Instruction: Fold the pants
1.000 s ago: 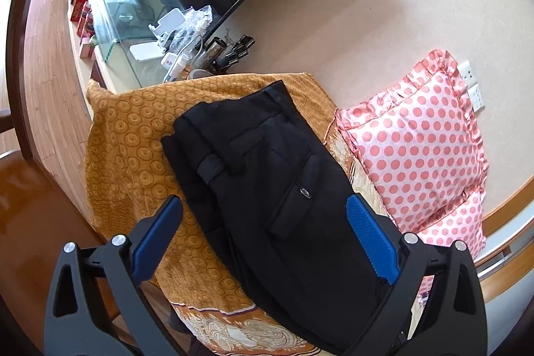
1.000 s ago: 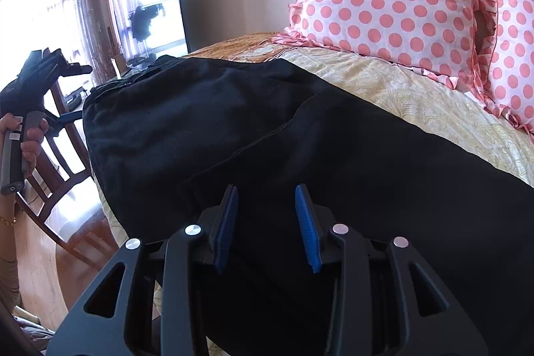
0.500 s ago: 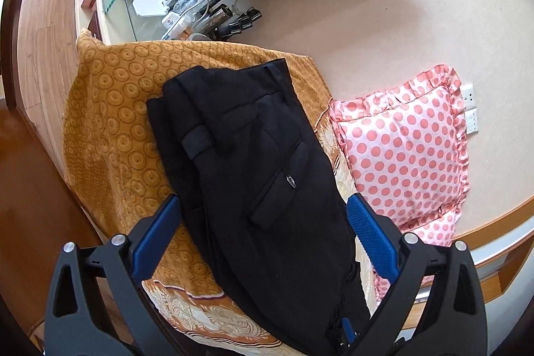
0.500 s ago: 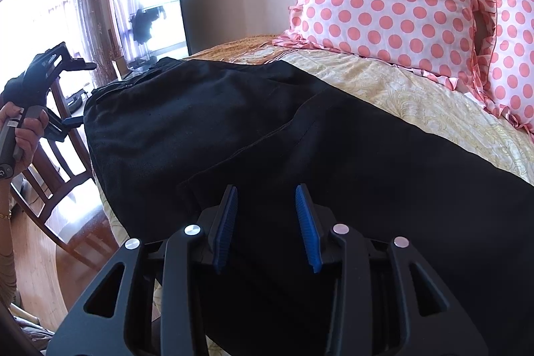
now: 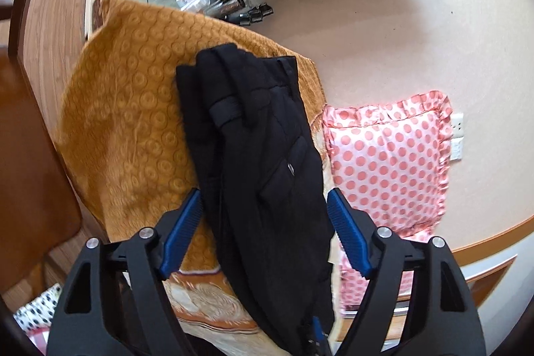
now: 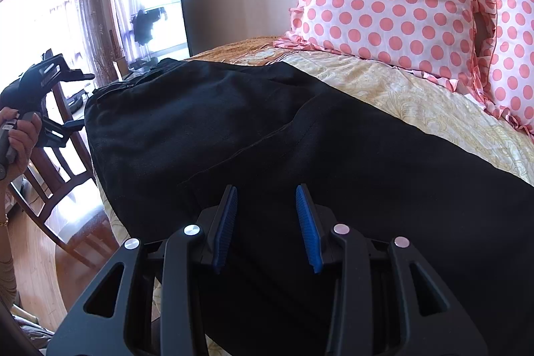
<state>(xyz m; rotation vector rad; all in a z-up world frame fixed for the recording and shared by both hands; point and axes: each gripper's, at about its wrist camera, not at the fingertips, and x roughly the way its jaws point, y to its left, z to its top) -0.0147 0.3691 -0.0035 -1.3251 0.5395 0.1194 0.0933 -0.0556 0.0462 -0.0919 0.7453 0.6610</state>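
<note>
Black pants [image 5: 263, 175] lie lengthwise on the orange bedspread [image 5: 130, 109], polka-dot pillow [image 5: 383, 169] just right; left gripper [image 5: 263, 232] hangs above, spread wide; right gripper [image 6: 267, 222] low over the fabric, jaws apart, holding nothing.

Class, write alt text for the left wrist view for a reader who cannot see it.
Black pants lie lengthwise on an orange bedspread, seen from above between the open blue-padded fingers of the left hand-held gripper. A pink polka-dot pillow sits to the right, against a beige wall.
</note>
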